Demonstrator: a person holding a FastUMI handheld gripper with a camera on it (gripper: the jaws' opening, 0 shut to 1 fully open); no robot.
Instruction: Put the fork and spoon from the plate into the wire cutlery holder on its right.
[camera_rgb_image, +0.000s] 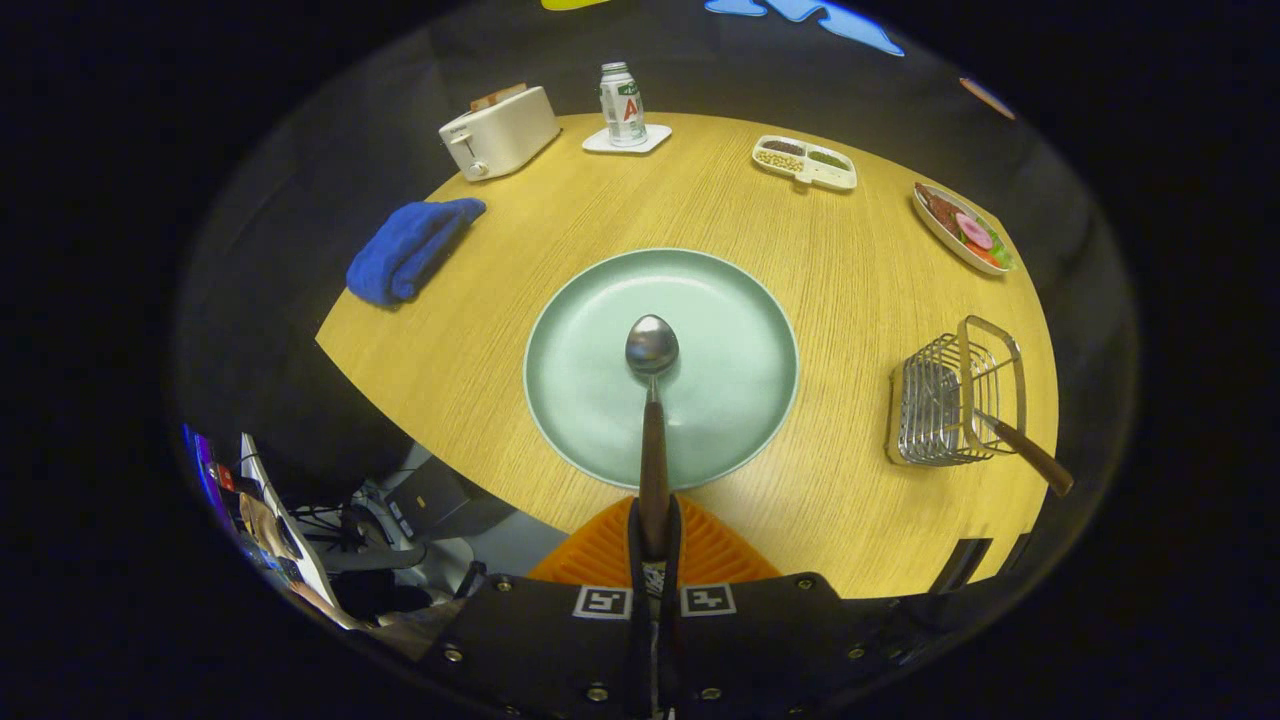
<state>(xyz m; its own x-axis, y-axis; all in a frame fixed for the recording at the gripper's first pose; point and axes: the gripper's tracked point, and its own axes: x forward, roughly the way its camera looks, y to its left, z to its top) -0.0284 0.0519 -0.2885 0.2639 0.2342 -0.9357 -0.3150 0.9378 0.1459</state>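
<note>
My gripper (655, 535) is shut on the brown handle of a spoon (652, 400). The spoon points straight ahead of the fingers, and its metal bowl hangs over the middle of a pale green plate (590, 330) on the wooden table. The plate holds nothing else that I can see. To the right of the plate stands the wire cutlery holder (945, 400) with a wooden top handle. A fork (1025, 452) with a brown handle leans out of the holder toward the table's near right edge.
A folded blue cloth (410, 248) lies left of the plate. At the back stand a white toaster (500, 132), a bottle on a white coaster (624, 105) and a divided snack tray (805, 162). A dish of food (965, 228) sits at the far right. The table's front edge is close below me.
</note>
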